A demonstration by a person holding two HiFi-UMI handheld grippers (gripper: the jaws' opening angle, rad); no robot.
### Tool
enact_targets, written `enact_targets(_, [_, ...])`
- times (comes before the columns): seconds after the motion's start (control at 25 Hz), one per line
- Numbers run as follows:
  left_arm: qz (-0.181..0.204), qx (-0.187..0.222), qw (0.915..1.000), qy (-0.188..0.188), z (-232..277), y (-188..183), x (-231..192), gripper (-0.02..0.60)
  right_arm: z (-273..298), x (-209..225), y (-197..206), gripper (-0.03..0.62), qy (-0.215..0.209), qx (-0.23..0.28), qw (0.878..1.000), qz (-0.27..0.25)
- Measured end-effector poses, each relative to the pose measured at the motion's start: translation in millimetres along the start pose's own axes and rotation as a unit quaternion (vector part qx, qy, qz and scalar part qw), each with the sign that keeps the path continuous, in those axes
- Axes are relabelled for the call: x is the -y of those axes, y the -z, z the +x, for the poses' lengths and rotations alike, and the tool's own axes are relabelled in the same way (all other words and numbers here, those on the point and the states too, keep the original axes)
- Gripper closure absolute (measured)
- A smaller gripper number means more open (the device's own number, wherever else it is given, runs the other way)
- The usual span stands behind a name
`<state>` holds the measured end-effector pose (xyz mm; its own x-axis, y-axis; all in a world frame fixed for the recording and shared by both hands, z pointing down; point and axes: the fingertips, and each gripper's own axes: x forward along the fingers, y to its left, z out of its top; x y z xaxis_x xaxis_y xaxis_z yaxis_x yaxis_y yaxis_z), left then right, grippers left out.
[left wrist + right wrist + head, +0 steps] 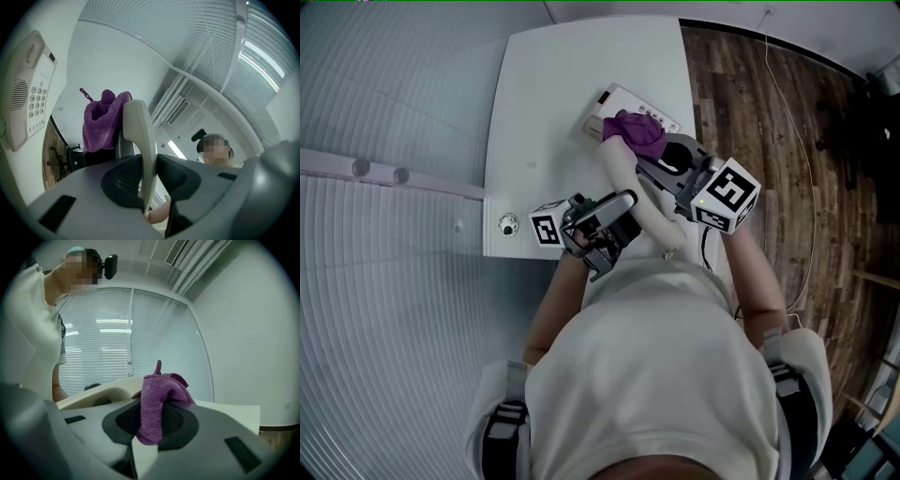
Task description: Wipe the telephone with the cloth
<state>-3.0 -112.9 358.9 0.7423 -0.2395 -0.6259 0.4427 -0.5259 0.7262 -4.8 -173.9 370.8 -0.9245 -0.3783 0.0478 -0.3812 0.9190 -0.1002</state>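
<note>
white rectangular table [534, 112] bearing beige keypad telephone base [617, 101] | left gripper [626, 208] clamped on cream plastic handset [623, 176], off base | right gripper [661, 155] pinching purple terry cloth [633, 129] against handset end | likely mid-wipe on handset, base pending

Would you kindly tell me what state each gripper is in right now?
Left gripper: closed on the cream plastic telephone handset.
Right gripper: closed on the purple microfibre cloth.

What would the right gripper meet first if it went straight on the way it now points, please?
Probably the handset, just beyond the cloth that the right gripper holds; depth is unclear.
</note>
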Motion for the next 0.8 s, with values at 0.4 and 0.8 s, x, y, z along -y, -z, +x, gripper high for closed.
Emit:
enact_targets(0.4, [0.001,0.011,0.9999,0.002,-1.3,-7.9,4.0,0.474,-3.6,-14.1,-3.8,0.511,-0.036,0.002,0.999,-0.008])
enact_targets(0.8, [0.009,0.020,0.9997,-0.013,-10.5,-14.9,-4.9,0.474,-12.9,-21.8,2.3,0.511,-0.052,-0.005,0.999,-0.002])
